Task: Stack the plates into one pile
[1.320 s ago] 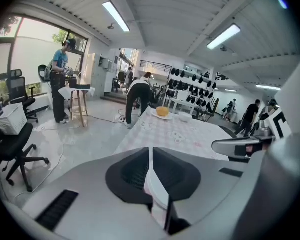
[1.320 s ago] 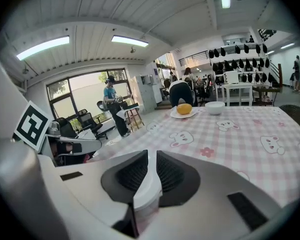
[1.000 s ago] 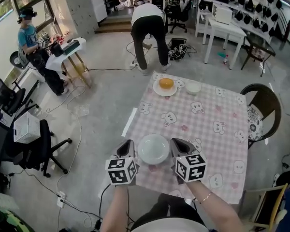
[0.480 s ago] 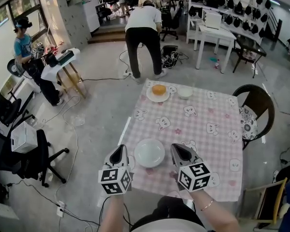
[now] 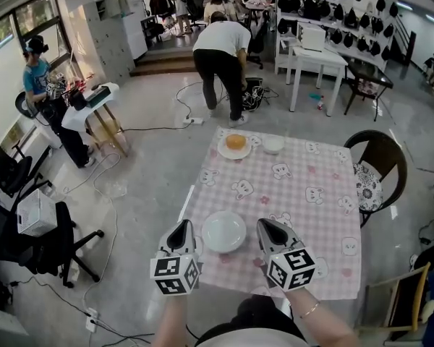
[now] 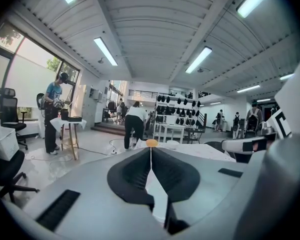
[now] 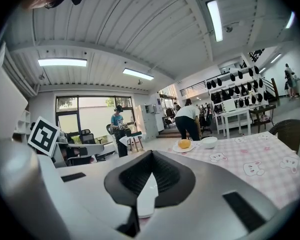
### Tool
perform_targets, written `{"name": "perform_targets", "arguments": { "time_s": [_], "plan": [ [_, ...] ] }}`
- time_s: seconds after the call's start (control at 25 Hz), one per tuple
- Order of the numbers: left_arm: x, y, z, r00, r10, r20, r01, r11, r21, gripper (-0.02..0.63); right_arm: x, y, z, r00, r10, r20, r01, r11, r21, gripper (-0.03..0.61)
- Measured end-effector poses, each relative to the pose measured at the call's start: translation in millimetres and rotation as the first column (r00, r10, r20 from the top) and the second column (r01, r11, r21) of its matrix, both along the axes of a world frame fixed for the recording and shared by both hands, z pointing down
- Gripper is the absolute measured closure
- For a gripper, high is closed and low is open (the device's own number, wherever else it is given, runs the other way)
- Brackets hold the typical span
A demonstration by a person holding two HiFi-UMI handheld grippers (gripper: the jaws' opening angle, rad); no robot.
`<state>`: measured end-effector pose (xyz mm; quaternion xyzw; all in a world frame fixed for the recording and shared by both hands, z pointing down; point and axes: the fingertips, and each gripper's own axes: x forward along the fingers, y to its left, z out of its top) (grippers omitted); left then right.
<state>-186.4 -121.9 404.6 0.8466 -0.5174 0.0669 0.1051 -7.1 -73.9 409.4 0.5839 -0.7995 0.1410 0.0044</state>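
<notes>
**Q.** What do the fingers hold?

**A.** The left gripper (image 6: 150, 151) has its fingers (image 6: 135, 171) pressed together on the thin rim of a white plate (image 6: 157, 194), which shows as a pale sliver in the slot between them. The right gripper (image 7: 151, 156) does the same: its fingers (image 7: 170, 176) pinch the plate (image 7: 146, 199) at the opposite rim.

**Q.** Where does the plate lie in the head view?

**A.** The plate (image 5: 224, 231) sits level between the left gripper (image 5: 182, 226) and the right gripper (image 5: 266, 224), one on each side. It is over the near left part of the desk (image 5: 311, 215). Whether it is clear of the cloth cannot be told from that view. Both grippers point away from the person, along the desk.

**Q.** What else is on the desk?

**A.** At the far end, well apart from the held plate, stands the far plate (image 5: 223, 151) with an orange item (image 5: 236, 141) on it. A white bowl (image 5: 273, 144) stands just beside it, to its right. The right gripper view shows the same pair beyond the fingers, the orange item (image 7: 184, 144) to the left of the bowl (image 7: 209, 142).

**Q.** And around the desk?

**A.** A dark chair (image 5: 380, 157) stands at the right edge. Beyond the far end a person (image 5: 220, 49) bends forward over the floor.
</notes>
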Motion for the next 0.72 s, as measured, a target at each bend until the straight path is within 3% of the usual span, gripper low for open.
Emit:
{"name": "perform_targets", "arguments": {
  "time_s": [0.72],
  "plan": [
    [7,13,2,1.000,0.026,-0.006,-0.026,1.000,-0.012,0.589,-8,14,1,1.000,-0.007,0.011,0.007,1.000,-0.021,0.574]
  ]
}}
